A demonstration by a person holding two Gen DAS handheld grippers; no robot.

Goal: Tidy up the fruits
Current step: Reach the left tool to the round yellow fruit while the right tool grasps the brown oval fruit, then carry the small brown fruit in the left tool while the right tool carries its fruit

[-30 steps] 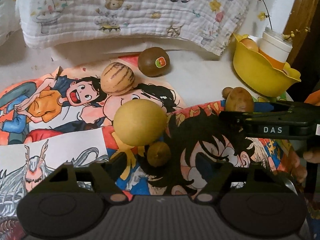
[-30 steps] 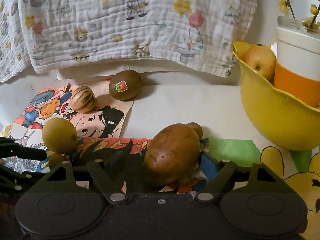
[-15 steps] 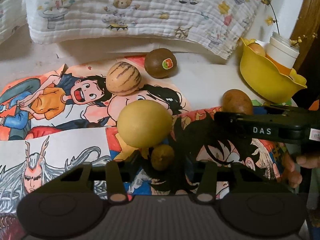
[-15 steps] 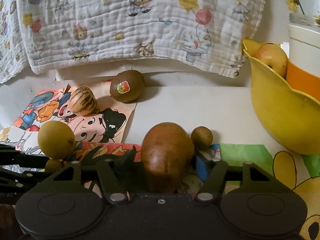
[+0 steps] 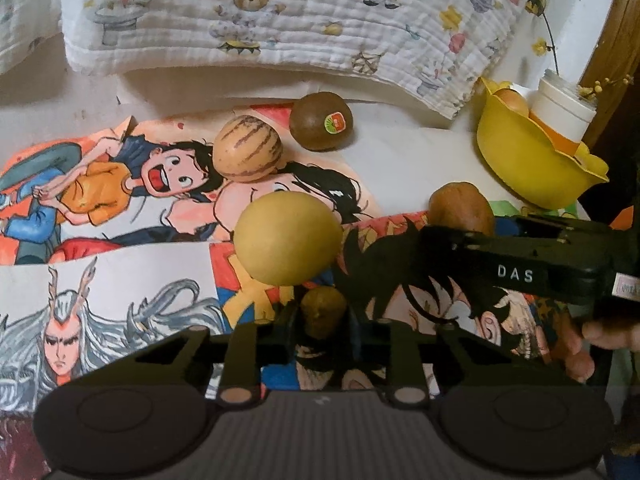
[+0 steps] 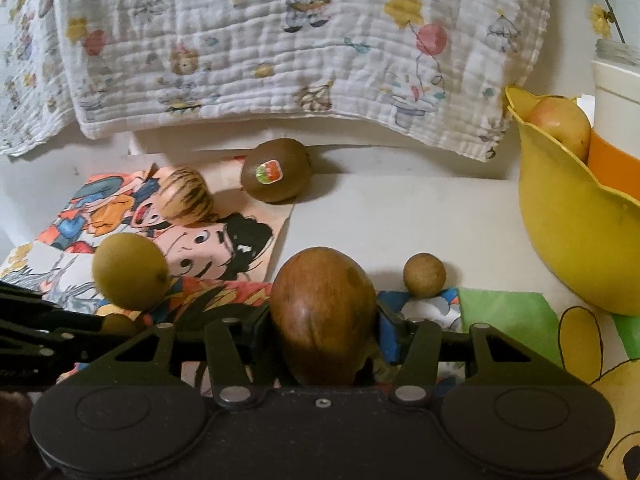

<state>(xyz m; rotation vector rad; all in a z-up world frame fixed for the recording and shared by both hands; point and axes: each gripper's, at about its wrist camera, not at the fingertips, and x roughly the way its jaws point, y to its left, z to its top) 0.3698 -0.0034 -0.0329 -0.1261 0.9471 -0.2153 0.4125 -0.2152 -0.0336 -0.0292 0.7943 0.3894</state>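
Note:
My left gripper [image 5: 322, 320] is shut on a small olive-brown fruit [image 5: 322, 312], just in front of a round yellow pear [image 5: 286, 238]. My right gripper [image 6: 324, 324] is shut on a large brown oval fruit [image 6: 324, 312], which also shows in the left wrist view [image 5: 460, 206]. A small brown round fruit [image 6: 424, 274] lies just to its right. A striped tan fruit [image 5: 248, 148] and a kiwi with a sticker [image 5: 320, 120] lie farther back. A yellow bowl [image 6: 568, 240] at the right holds an apple [image 6: 562, 124].
Cartoon drawings [image 5: 120, 208] cover the white table. A quilted printed blanket [image 6: 280, 48] hangs along the back. A white and orange cup [image 6: 616, 120] stands behind the bowl. A hand [image 5: 600, 340] holds the right gripper at the right edge.
Both grippers have closed: the left on the small olive-brown fruit, the right on the large brown oval fruit. The small brown round fruit now sits clear to its right.

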